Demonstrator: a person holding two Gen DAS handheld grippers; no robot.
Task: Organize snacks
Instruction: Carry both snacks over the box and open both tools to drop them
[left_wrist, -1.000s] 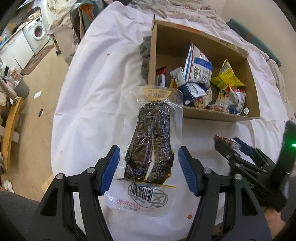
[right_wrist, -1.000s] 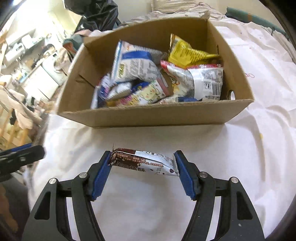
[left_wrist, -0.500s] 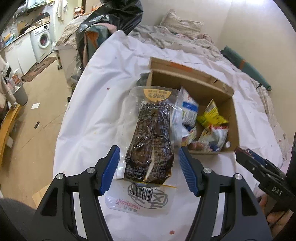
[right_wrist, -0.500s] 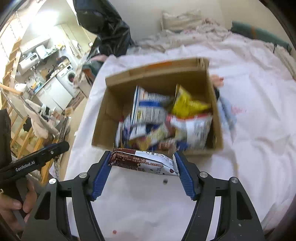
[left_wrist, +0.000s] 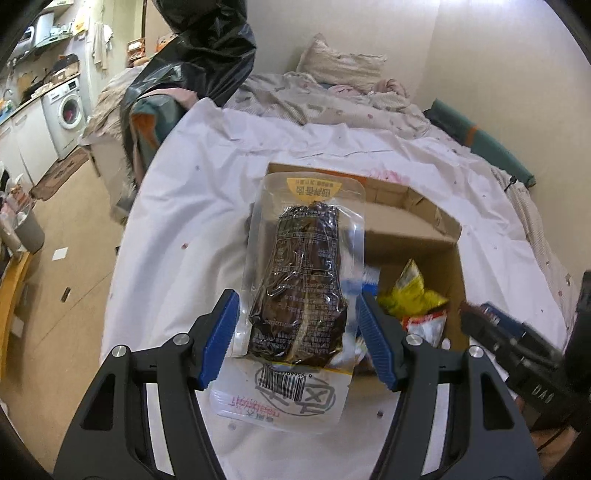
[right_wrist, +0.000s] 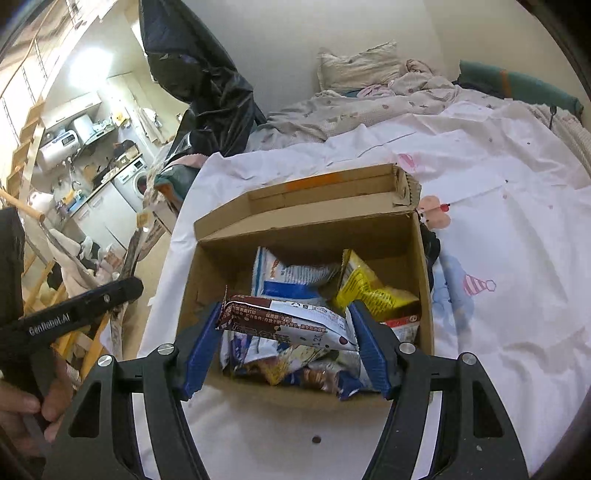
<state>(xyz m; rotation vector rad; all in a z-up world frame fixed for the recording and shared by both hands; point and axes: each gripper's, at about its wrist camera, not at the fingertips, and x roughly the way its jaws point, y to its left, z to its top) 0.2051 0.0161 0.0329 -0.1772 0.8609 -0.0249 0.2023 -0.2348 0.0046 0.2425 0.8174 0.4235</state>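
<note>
My left gripper (left_wrist: 295, 328) is shut on a clear vacuum pack of dark brown snack (left_wrist: 301, 280) and holds it up over the near left corner of the cardboard box (left_wrist: 417, 240). My right gripper (right_wrist: 286, 332) is shut on a brown and white snack bar packet (right_wrist: 284, 321) and holds it above the near side of the same box (right_wrist: 295, 229). Several snack bags lie in the box, among them a yellow bag (right_wrist: 369, 288) and a blue and white bag (right_wrist: 291, 277). The right gripper also shows at the right edge of the left wrist view (left_wrist: 517, 343).
The box stands on a white sheet (right_wrist: 517, 240) spread over a bed. A pillow (right_wrist: 358, 66) and rumpled bedding lie at the far end. A black plastic bag (left_wrist: 207, 48) hangs at the bed's left. The floor and a washing machine (left_wrist: 66, 107) are further left.
Both grippers have risen and moved forward with their packs. They were above the sheet in front of the box and now hang over the box.
</note>
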